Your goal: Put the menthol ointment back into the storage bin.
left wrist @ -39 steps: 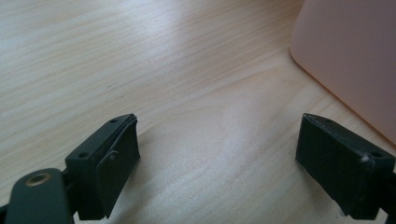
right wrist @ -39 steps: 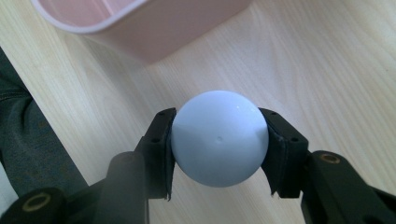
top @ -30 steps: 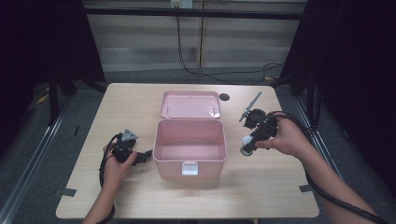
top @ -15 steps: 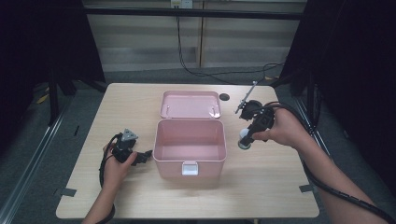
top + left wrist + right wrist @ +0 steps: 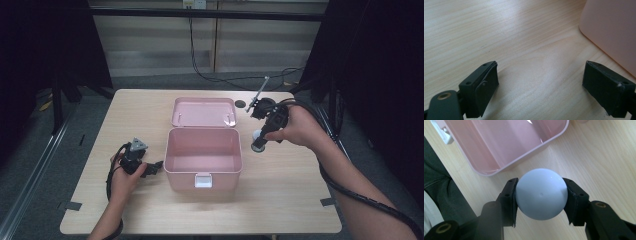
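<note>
An open pink box [image 5: 202,165] sits mid-table with its lid [image 5: 204,112] folded back flat behind it. My right gripper [image 5: 259,141] hangs in the air just right of the box, pointing down, shut on a pale blue-white ball [image 5: 541,193] that fills the span between its pads. Below the ball, the box's rim [image 5: 524,157] and bare pink inside lie up and to the left. My left gripper [image 5: 155,167] rests on the table against the box's left side; its jaws stand wide apart over bare wood [image 5: 539,75], nothing between them, with the pink wall [image 5: 611,30] close at right.
A thin rod [image 5: 261,91] sticks up from the right gripper's far end. A small dark disc [image 5: 240,104] lies on the table behind the lid. Black cables trail from both grippers. Bare wooden table [image 5: 280,200] spreads right of and in front of the box.
My right hand has lifted the ball and carried it up and back, closer to the box's right rim. The left hand has stayed put.
</note>
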`<state>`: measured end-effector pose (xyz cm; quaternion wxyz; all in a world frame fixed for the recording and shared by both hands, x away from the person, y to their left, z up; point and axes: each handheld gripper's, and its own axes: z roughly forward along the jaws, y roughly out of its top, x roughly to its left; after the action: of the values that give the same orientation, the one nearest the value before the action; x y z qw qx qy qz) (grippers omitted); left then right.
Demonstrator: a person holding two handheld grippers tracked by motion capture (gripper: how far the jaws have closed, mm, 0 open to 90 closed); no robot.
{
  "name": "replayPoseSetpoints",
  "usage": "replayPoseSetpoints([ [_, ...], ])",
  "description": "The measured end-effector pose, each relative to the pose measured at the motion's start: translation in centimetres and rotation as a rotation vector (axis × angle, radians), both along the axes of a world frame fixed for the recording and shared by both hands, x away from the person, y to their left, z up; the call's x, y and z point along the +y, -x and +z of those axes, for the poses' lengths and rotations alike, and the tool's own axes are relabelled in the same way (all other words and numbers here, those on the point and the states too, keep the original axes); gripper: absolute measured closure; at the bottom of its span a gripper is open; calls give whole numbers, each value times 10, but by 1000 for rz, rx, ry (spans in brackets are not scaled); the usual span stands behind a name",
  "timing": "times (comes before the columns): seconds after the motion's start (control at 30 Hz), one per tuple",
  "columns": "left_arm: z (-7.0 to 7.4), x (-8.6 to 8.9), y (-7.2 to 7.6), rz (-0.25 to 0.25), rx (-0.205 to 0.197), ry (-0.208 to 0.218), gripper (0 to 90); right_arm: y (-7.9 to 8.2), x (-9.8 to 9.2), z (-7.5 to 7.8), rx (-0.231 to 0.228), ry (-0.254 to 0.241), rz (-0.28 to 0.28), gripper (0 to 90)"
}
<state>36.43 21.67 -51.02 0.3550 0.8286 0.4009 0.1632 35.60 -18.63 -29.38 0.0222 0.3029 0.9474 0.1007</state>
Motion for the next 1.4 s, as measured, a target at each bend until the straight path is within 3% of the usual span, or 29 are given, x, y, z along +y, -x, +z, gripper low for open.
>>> replayPoseSetpoints([
  [0.63, 0, 0, 0, 0, 0, 0, 124, -9, 35, 17, -12, 17, 33, 507],
  [0.9, 0, 0, 0, 0, 0, 0, 124, -15, 57, 10, 4, 2, 22, 507],
  [1.17, 0, 0, 0, 0, 0, 0, 125, -19, 74, 1, 18, 19, 30, 507],
  [1.4, 0, 0, 0, 0, 0, 0, 124, -22, 81, -6, 29, 23, -6, 507],
])
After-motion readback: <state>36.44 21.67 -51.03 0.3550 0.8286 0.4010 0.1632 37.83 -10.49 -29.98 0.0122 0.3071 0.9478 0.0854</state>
